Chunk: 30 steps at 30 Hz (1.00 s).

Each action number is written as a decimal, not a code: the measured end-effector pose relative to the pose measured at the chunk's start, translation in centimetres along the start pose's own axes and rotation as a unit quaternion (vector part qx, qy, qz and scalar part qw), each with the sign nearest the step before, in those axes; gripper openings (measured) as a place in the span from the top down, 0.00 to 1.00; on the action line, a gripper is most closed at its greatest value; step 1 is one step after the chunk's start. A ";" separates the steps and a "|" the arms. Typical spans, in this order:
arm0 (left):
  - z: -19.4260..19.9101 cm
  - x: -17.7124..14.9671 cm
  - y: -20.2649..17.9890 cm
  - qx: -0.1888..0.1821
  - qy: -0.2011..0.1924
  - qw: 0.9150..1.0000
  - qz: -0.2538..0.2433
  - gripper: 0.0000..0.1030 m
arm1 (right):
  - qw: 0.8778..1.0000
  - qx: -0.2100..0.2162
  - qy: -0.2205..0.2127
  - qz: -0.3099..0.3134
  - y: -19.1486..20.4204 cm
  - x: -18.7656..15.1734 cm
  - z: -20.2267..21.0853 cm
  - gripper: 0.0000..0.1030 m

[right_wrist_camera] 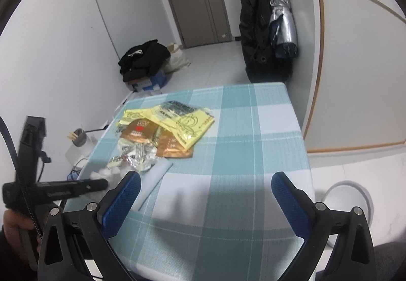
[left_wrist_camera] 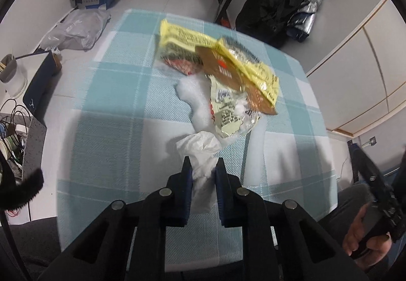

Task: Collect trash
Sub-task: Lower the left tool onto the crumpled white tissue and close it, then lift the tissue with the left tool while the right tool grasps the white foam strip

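The left tool [left_wrist_camera: 203, 166] is pinching a crumpled white tissue [left_wrist_camera: 200, 154] between its pads at the near edge of the checked counter [left_wrist_camera: 106, 128]. Just beyond it, yellow and brown wrappers [left_wrist_camera: 228, 62] are lying in a heap (partly overlapping). The right tool [right_wrist_camera: 205, 179] is hovering wide open over bare cloth, gripping nothing.
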<state>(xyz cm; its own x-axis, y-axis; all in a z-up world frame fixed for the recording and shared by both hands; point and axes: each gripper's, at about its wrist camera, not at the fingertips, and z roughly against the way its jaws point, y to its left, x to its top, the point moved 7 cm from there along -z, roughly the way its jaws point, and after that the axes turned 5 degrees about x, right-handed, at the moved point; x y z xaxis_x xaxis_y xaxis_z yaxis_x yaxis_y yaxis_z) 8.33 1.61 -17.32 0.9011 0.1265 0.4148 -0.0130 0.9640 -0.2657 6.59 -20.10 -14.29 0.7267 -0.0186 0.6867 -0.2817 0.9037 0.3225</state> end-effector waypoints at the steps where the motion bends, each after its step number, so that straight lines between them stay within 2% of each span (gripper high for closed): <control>1: 0.4 0.1 0.1 -0.003 -0.007 1.000 0.000 0.88 | 1.000 0.001 0.003 0.000 0.1 -0.1 -0.1 0.00; 10: 3.1 1.1 0.3 -0.030 -0.058 0.998 0.003 0.88 | 0.998 0.019 0.065 0.002 2.5 -0.7 -3.3 0.04; 14: 3.6 1.2 0.3 -0.051 -0.067 0.996 0.003 0.88 | 0.995 0.041 0.087 -0.004 4.2 -0.5 -6.1 0.09; 15: 3.9 1.3 0.4 -0.055 -0.071 0.996 0.002 0.88 | 0.995 0.045 0.092 -0.003 4.6 -0.5 -6.7 0.13; 25: 4.2 2.1 1.8 -0.091 -0.078 0.992 0.027 0.88 | 0.990 0.002 0.129 0.049 7.5 -2.2 -11.4 0.27; 30: 4.3 2.3 1.6 -0.098 -0.080 0.992 0.032 0.88 | 0.989 -0.005 0.133 0.070 8.0 -2.9 -11.9 0.42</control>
<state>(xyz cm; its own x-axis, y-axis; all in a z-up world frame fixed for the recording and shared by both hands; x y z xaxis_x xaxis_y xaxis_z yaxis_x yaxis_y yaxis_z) 8.50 4.50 -13.02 0.8212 0.2360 0.5196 0.0305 0.8910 -0.4529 9.71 -7.73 -21.48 0.8199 0.2190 0.5290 -0.3866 0.8932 0.2295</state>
